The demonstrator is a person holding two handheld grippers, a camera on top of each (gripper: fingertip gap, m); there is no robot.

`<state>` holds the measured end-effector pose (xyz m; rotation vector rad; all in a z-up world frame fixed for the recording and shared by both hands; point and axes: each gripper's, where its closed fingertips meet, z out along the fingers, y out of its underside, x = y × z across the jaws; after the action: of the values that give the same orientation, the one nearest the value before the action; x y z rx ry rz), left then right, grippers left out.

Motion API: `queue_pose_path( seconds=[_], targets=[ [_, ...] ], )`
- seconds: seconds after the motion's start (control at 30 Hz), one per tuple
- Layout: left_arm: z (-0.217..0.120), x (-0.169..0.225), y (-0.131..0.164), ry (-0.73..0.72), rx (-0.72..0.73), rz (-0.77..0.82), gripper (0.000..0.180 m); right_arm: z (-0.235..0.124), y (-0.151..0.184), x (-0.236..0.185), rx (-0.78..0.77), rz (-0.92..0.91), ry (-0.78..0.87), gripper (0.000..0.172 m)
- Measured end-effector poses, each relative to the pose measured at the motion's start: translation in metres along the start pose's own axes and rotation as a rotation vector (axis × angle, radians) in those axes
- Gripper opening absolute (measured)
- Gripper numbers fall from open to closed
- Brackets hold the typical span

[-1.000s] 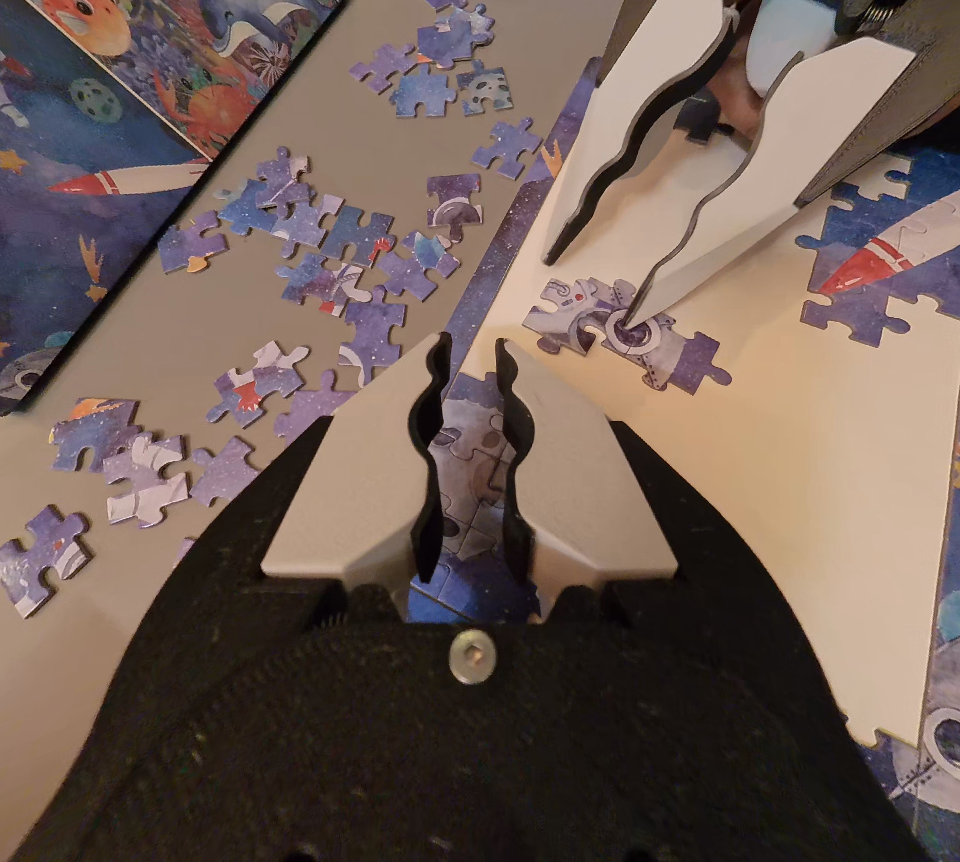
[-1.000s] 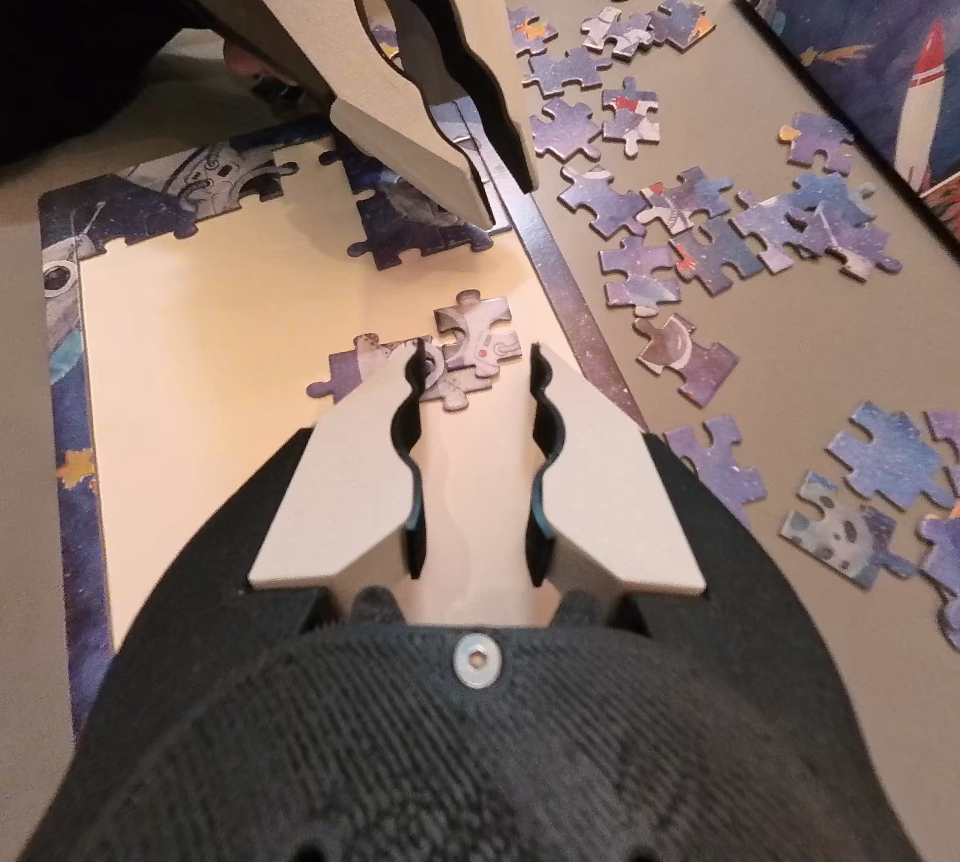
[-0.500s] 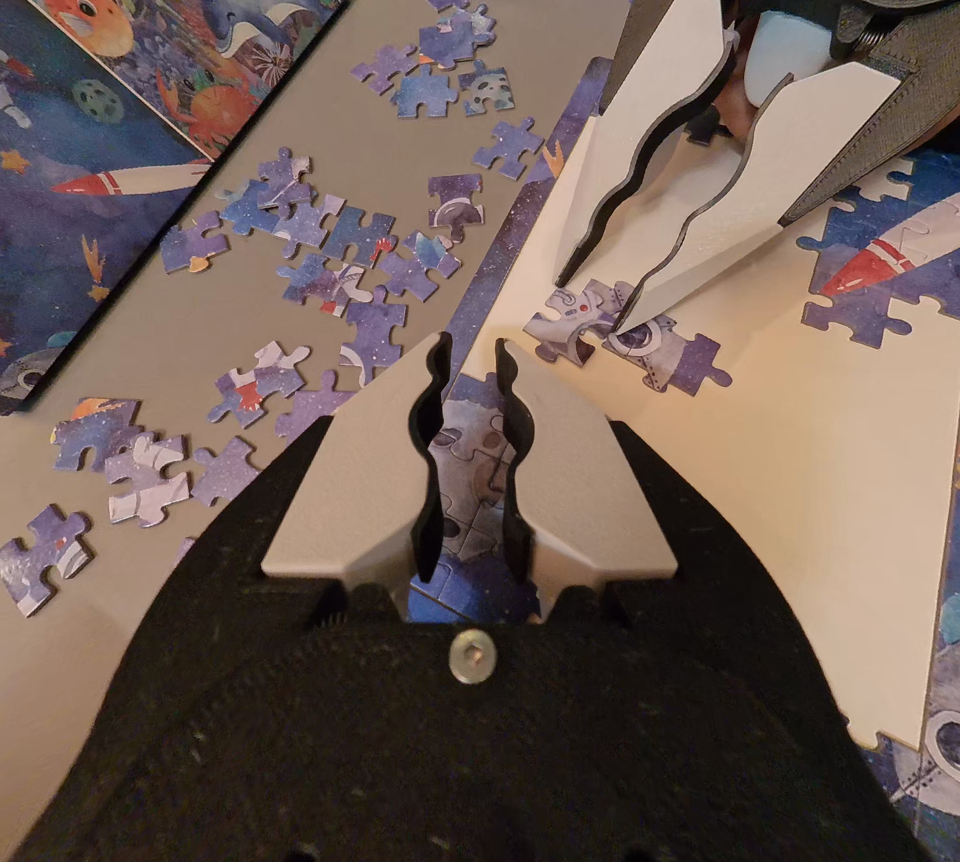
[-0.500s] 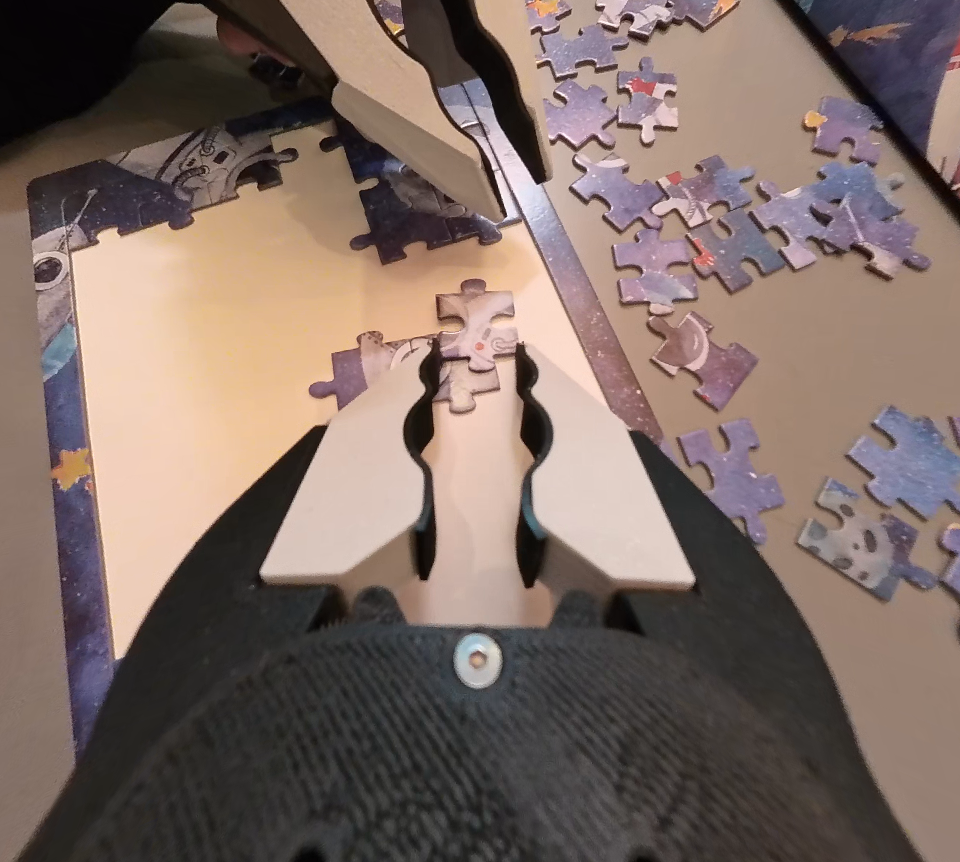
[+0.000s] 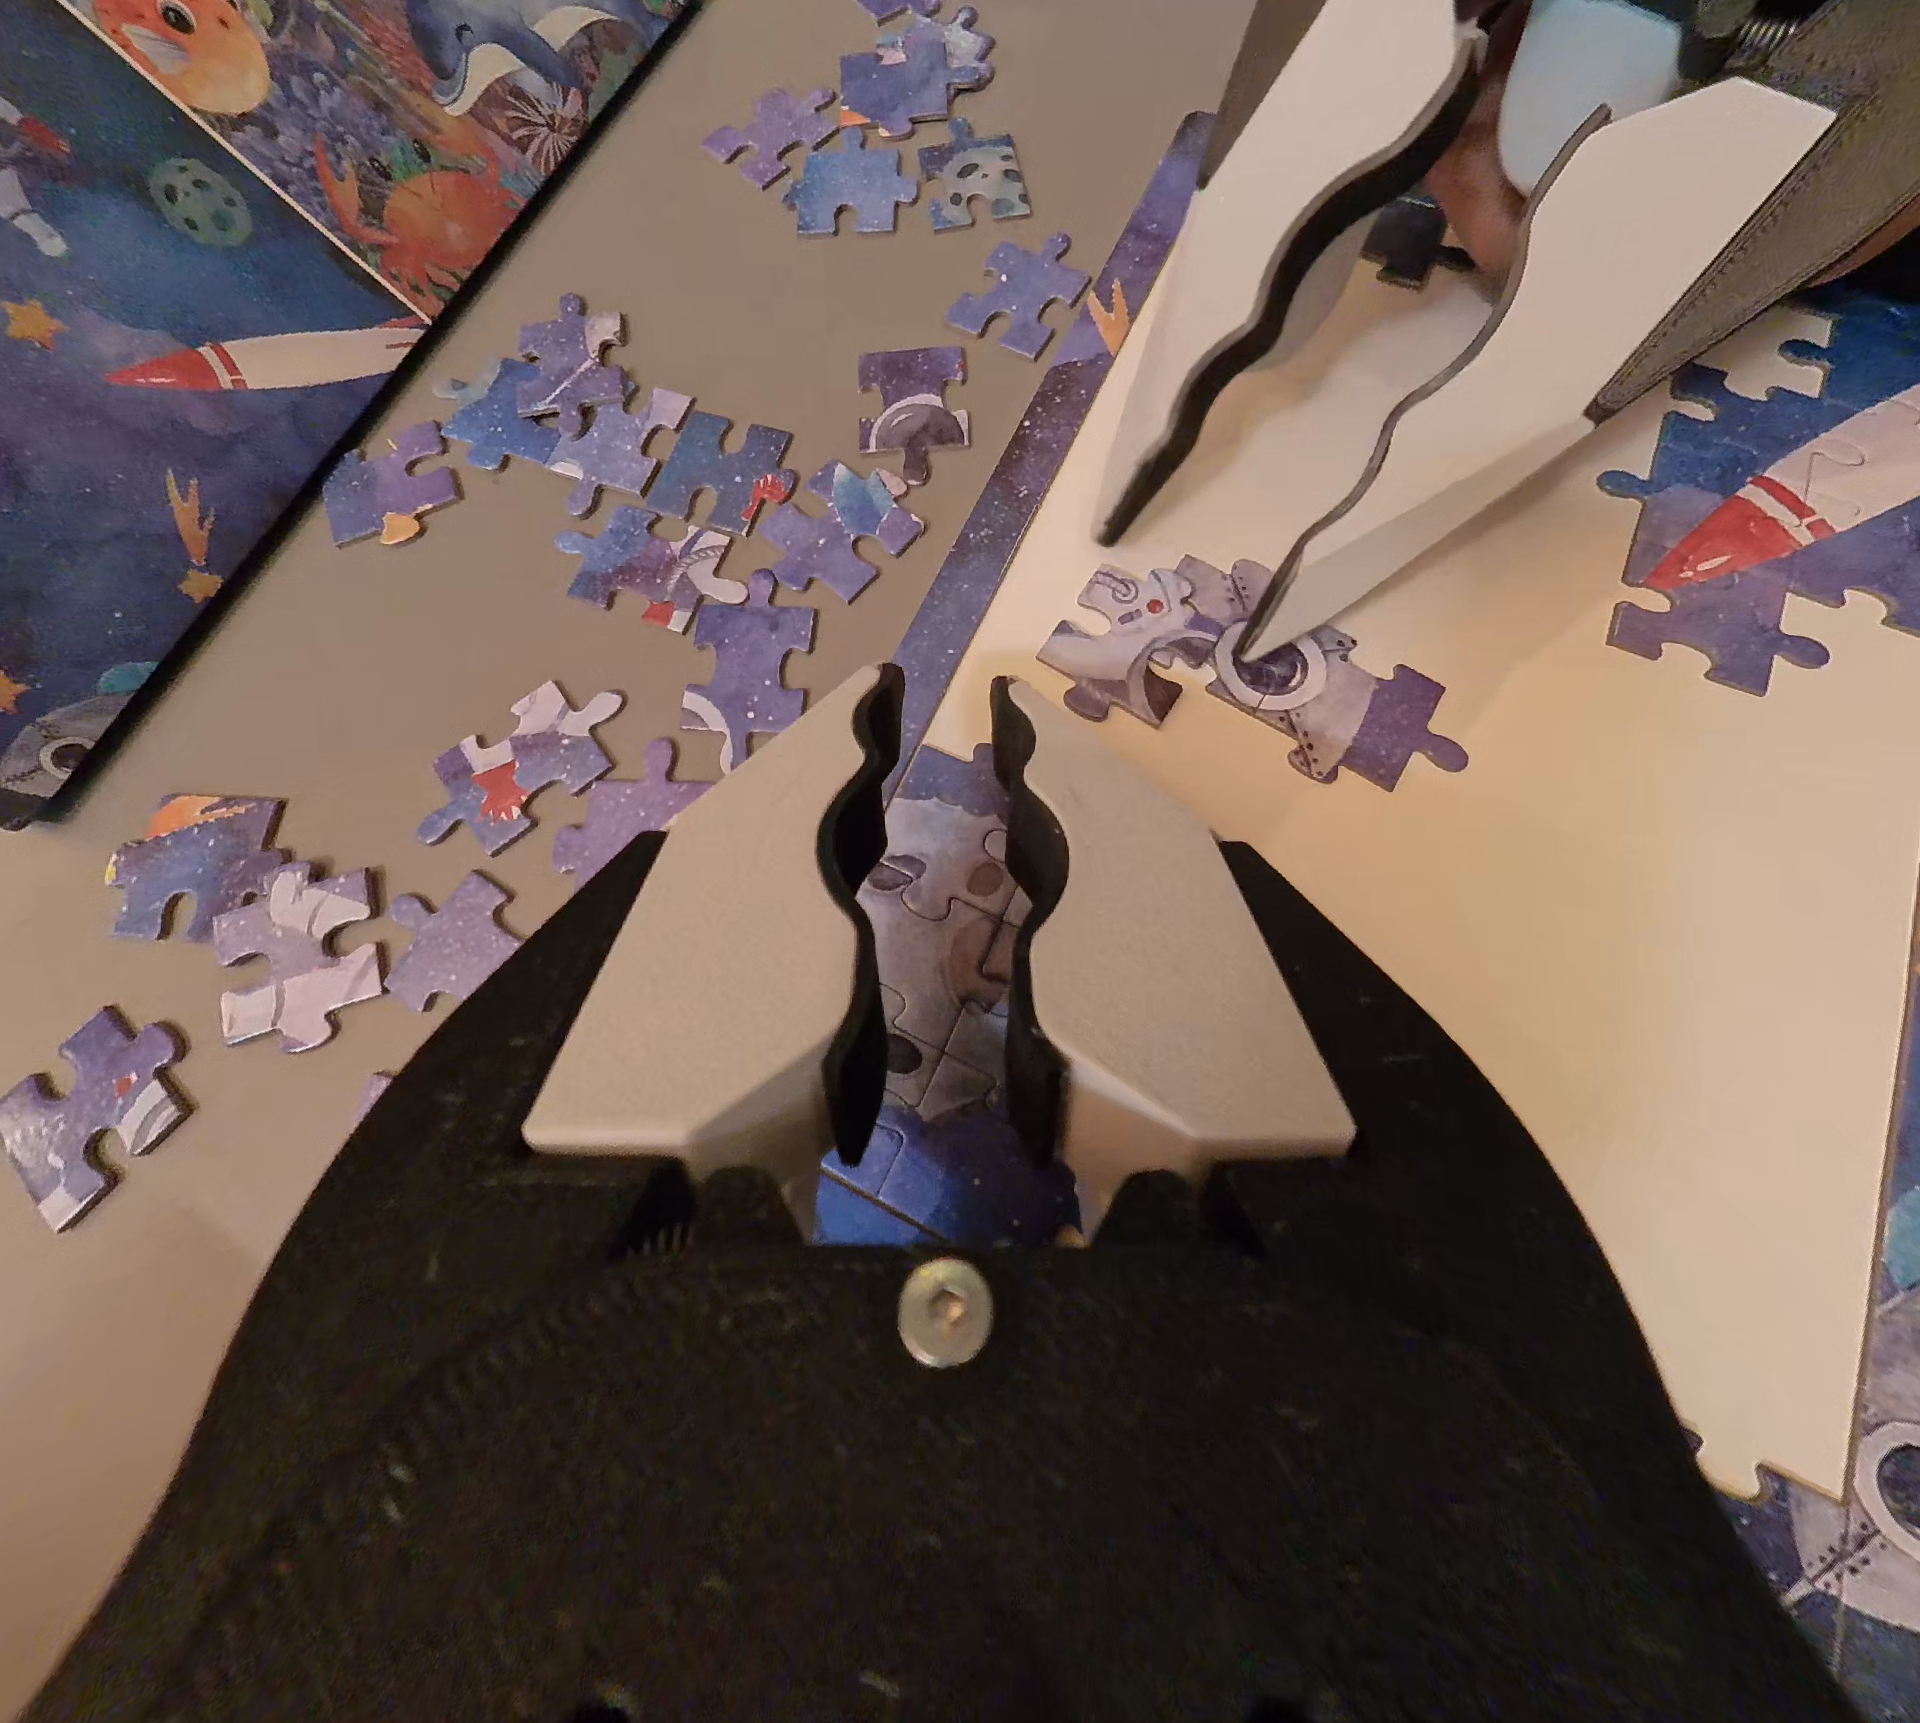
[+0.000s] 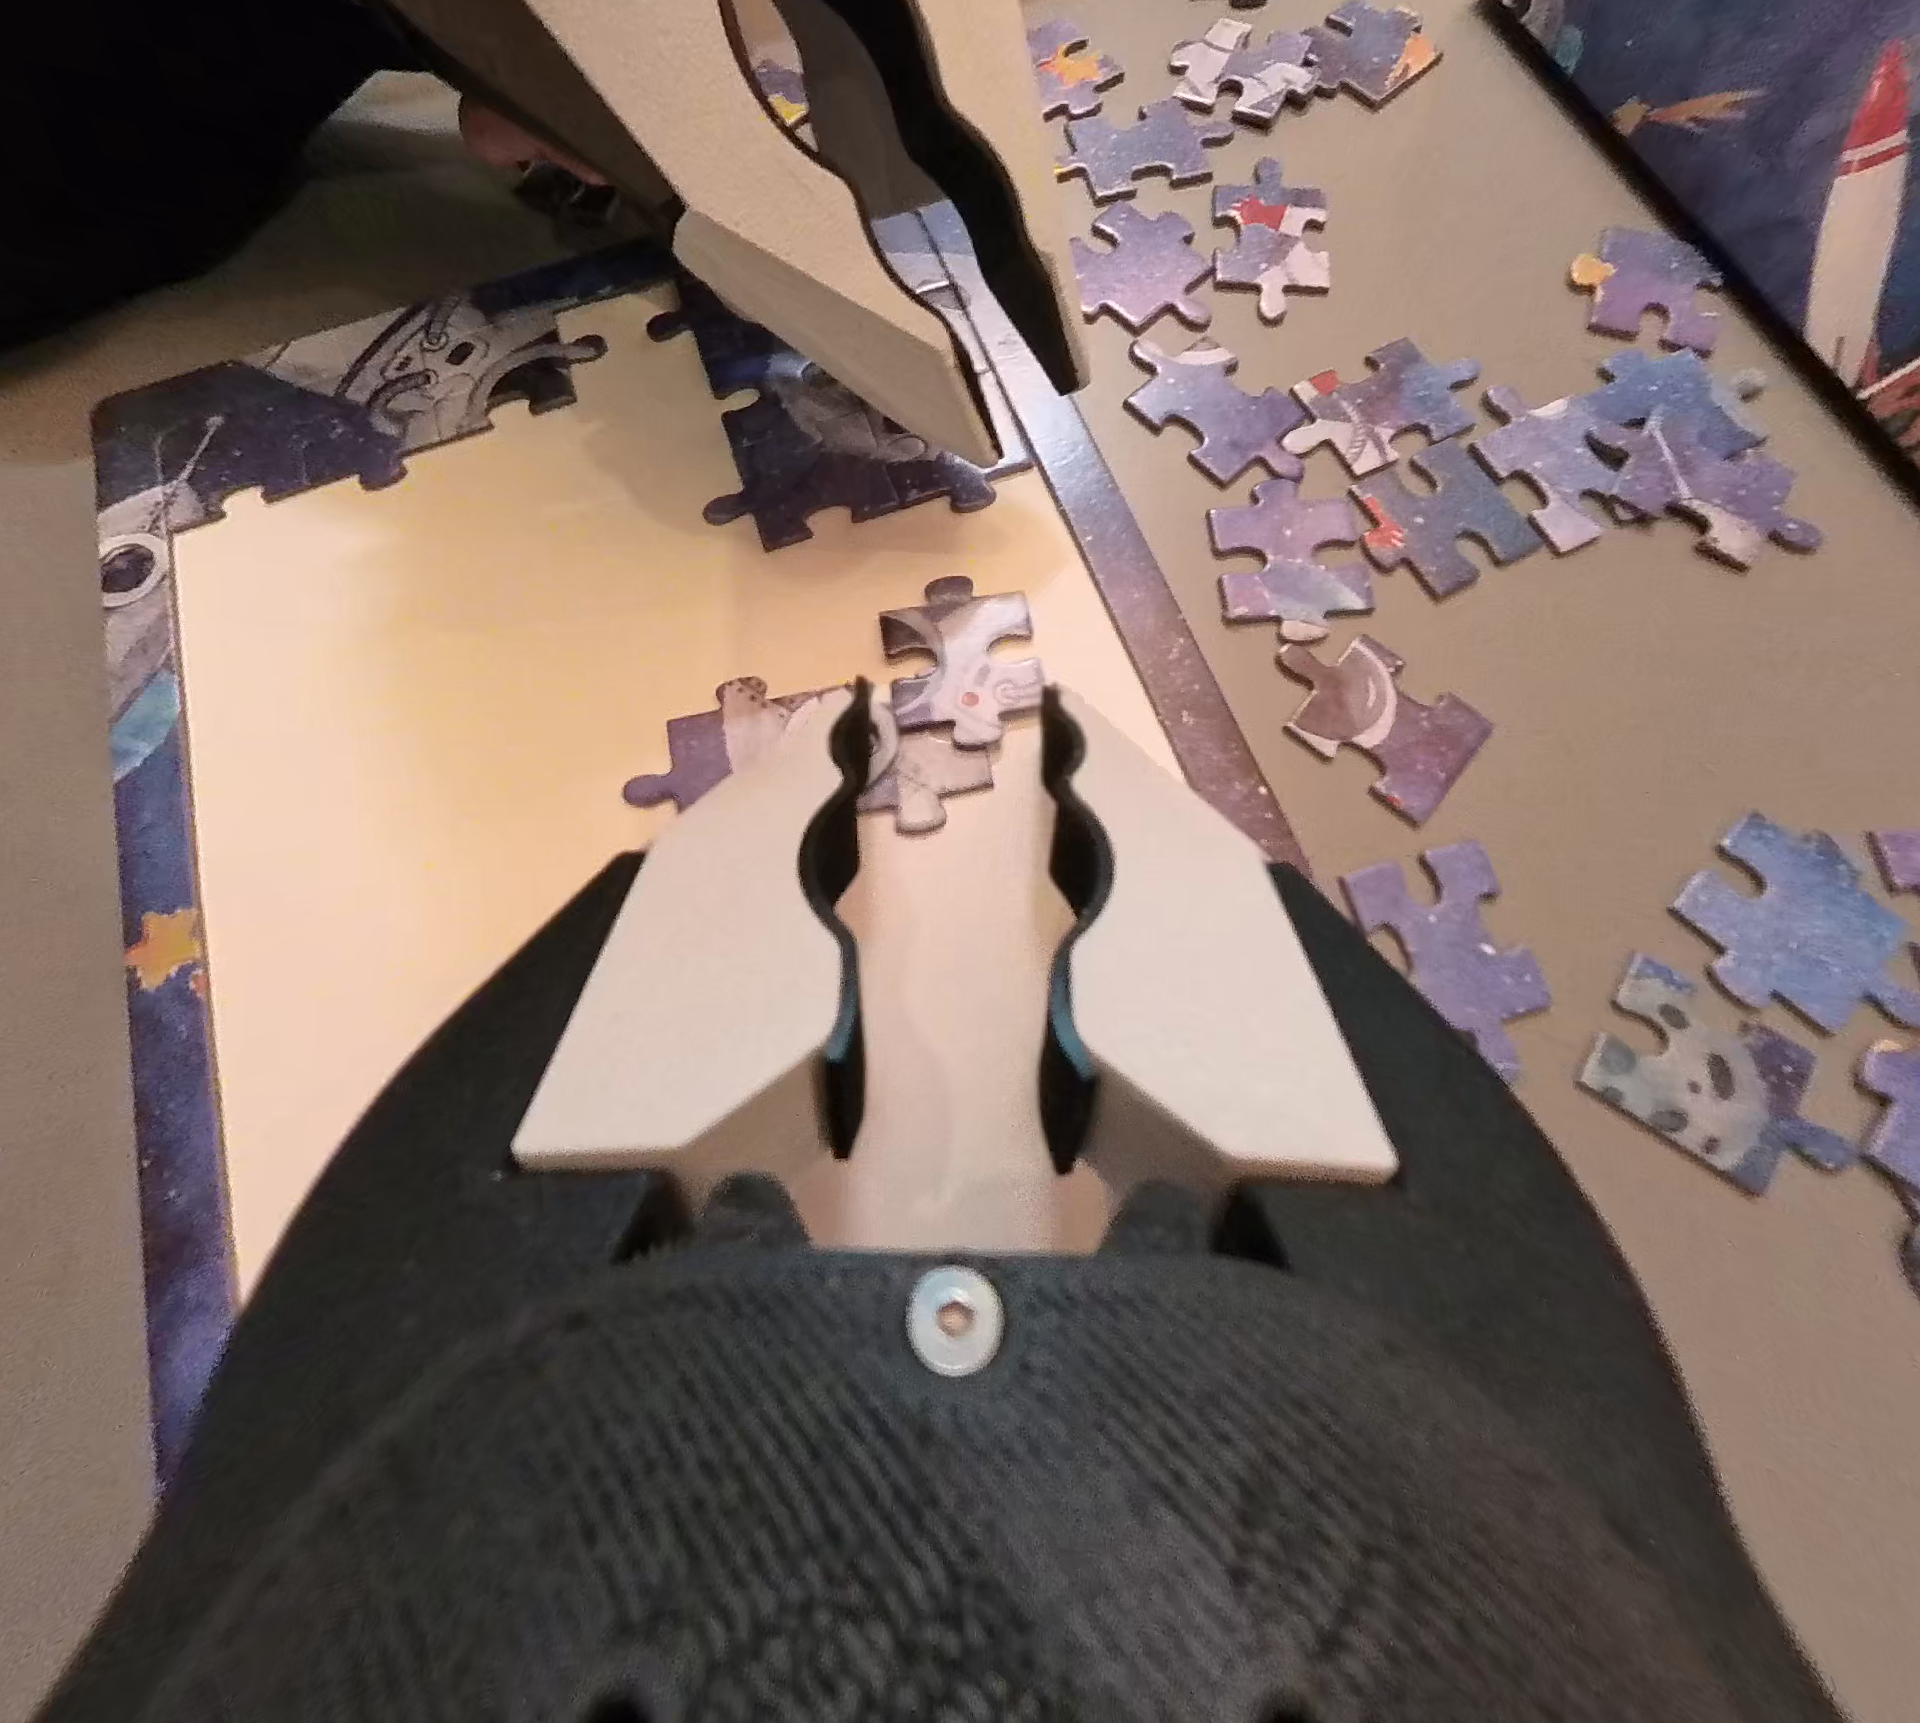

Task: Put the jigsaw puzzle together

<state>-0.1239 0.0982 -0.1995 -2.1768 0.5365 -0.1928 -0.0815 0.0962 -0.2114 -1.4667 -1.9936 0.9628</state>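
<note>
A cream puzzle board (image 5: 1455, 946) with a dark starry rim lies on the grey table. On it, a white-grey piece with a red dot (image 5: 1127, 634) lies against a small joined cluster of grey-purple pieces (image 5: 1340, 707). My right gripper (image 5: 1179, 593) is open, and one fingertip (image 5: 1262, 634) rests on the cluster's ring. In the right wrist view the red-dot piece (image 6: 961, 655) lies just beyond my right gripper (image 6: 956, 691), with nothing in its grasp. My left gripper (image 5: 940, 686) stands slightly open and empty over the assembled moon corner (image 5: 940, 894). It also shows in the right wrist view (image 6: 1023, 411).
Many loose purple-blue pieces (image 5: 675, 468) lie scattered on the table left of the board. Two picture box lids lie at the far left, one with sea creatures (image 5: 312, 11) and one with space (image 5: 104, 374). An assembled rocket section (image 5: 1766, 551) fills the board's right side. There is about 5 centimetres between the tips of the two grippers.
My right gripper's jaws narrowed around the red-dot piece, then widened again. The piece turned slightly and stays on the board. My left gripper has not moved.
</note>
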Motion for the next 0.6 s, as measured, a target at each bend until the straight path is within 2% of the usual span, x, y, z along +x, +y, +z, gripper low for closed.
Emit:
queue_pose_path(
  seconds=[0.07,0.13,0.2,0.3,0.6],
  targets=[
    [0.0,0.0,0.0,0.0,-0.002,0.0,0.015,0.002,0.001,0.002,-0.012,0.006,0.009,0.041],
    [0.001,0.0,0.0,0.0,-0.003,0.001,0.015,0.005,0.001,0.002,-0.028,0.004,0.019,0.043],
    [0.001,0.0,0.0,0.0,-0.003,0.001,0.015,0.008,0.002,0.002,-0.042,0.009,0.019,0.042],
    [0.001,0.0,0.0,0.0,-0.003,0.001,0.015,0.008,0.002,0.001,-0.043,0.027,0.009,0.031],
    [0.0,0.0,0.0,-0.003,0.001,0.003,0.015,-0.007,0.0,-0.001,0.002,0.015,-0.018,0.03]
  ],
)
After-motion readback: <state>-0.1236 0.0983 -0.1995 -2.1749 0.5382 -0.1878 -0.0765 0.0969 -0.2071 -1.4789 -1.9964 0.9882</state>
